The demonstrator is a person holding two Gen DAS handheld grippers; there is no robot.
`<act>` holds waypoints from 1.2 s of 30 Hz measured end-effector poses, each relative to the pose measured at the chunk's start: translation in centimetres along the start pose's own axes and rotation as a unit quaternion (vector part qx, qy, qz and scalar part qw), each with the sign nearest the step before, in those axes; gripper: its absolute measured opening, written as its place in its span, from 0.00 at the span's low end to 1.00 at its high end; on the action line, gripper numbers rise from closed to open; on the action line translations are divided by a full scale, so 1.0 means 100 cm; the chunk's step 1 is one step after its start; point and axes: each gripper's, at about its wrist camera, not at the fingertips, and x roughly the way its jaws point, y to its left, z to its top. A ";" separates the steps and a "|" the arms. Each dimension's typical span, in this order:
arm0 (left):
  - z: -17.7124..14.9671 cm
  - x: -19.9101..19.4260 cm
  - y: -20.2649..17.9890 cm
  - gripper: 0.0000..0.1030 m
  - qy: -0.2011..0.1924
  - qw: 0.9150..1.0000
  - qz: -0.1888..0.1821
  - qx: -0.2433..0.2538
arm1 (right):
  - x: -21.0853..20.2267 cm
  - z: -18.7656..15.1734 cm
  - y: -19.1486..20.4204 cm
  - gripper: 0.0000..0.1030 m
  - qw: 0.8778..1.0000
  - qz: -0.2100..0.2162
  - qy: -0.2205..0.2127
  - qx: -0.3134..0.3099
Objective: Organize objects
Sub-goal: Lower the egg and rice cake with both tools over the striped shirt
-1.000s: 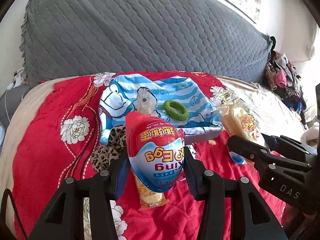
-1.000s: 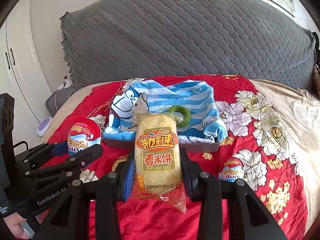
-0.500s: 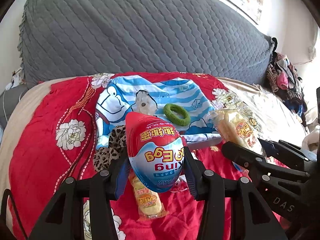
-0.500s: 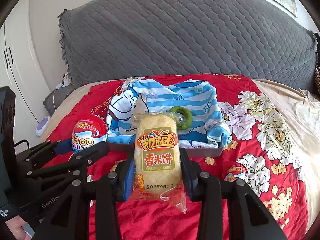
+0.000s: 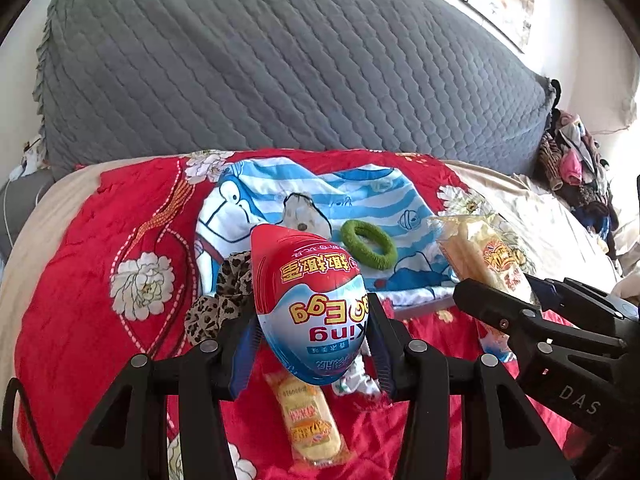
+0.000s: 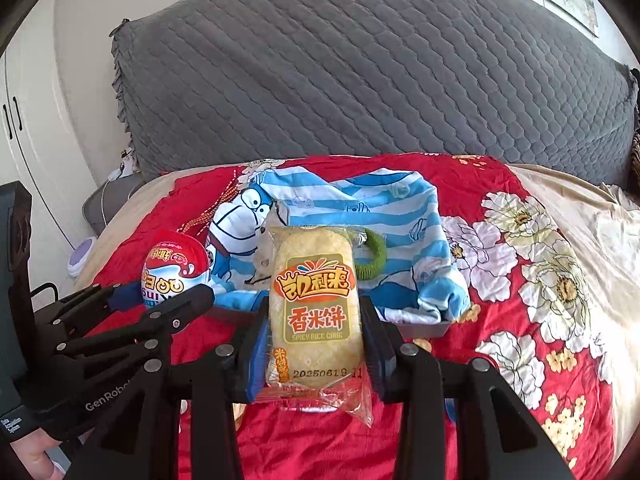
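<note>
My left gripper (image 5: 312,344) is shut on a red, white and blue toy egg (image 5: 310,300), held point up above the red bedspread. My right gripper (image 6: 316,344) is shut on a yellow rice cake packet (image 6: 314,304), held upright. Each gripper shows in the other's view: the right one with its packet (image 5: 484,260) at the right, the left one with its egg (image 6: 174,272) at the left. Just beyond both lies a dark tray (image 6: 424,326) draped with a blue striped cartoon cloth (image 5: 372,196), on which a green ring (image 5: 368,244) rests.
A second rice cake packet (image 5: 306,420) lies on the red floral bedspread (image 5: 80,320) under the left gripper, with a leopard-print scrunchie (image 5: 220,300) beside it. A grey quilted headboard (image 6: 360,80) rises behind. A heap of clothes (image 5: 572,164) sits far right.
Both grippers have moved forward toward the tray with their loads. The loose packet on the bedspread now shows further out from under the egg. A second toy egg at the right has left the right wrist view.
</note>
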 end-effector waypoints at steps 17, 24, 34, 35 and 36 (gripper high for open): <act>0.033 0.031 -0.001 0.49 -0.004 1.000 -0.001 0.024 | 0.035 0.029 -0.007 0.39 1.000 -0.003 0.004 -0.007; 0.040 0.049 0.005 0.49 0.000 1.000 0.007 0.026 | 0.052 0.038 -0.010 0.39 1.000 0.000 0.008 -0.008; 0.055 0.079 0.008 0.49 0.002 1.000 0.010 0.026 | 0.083 0.052 -0.016 0.39 1.000 -0.001 0.014 -0.013; 0.058 0.084 0.009 0.49 0.002 1.000 0.010 0.024 | 0.086 0.054 -0.017 0.39 1.000 -0.001 0.015 -0.013; 0.061 0.088 0.009 0.49 0.003 1.000 0.010 0.024 | 0.090 0.056 -0.018 0.39 1.000 -0.002 0.017 -0.013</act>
